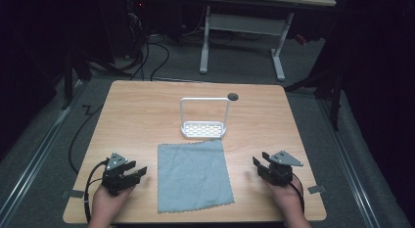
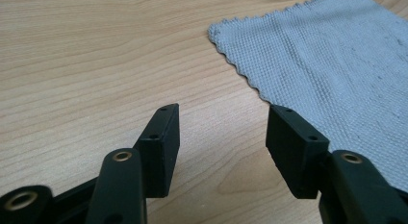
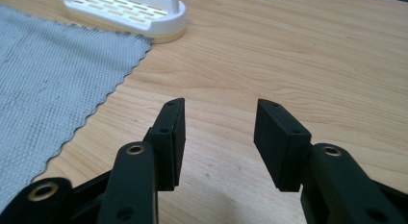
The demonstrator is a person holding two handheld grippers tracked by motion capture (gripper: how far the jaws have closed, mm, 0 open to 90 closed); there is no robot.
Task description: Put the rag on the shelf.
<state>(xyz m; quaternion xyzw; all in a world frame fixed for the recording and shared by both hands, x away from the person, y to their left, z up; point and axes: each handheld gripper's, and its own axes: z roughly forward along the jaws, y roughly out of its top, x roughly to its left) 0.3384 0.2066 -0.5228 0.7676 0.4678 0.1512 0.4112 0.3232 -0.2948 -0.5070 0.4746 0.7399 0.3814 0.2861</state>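
Cloth [image 1: 194, 175] flat on table [image 1: 137, 115], centred toward near edge. Slotted tray with tall hoop handle [image 1: 204, 129] just behind cloth's far edge, apart from it by a narrow gap. Round hole [image 1: 233, 96] in tabletop behind tray, toward its right. Left gripper [image 1: 138, 172] left of cloth, right gripper [image 1: 257, 164] right of cloth, both near the front edge. Desk frame [image 1: 242, 37] on floor beyond table.

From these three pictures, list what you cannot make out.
- Rack: in the right gripper view its hoop is cut off by the top edge.
- Cloth: both gripper views cut it at their edges.
- Dark disc on the table: too small in the high view to identify.
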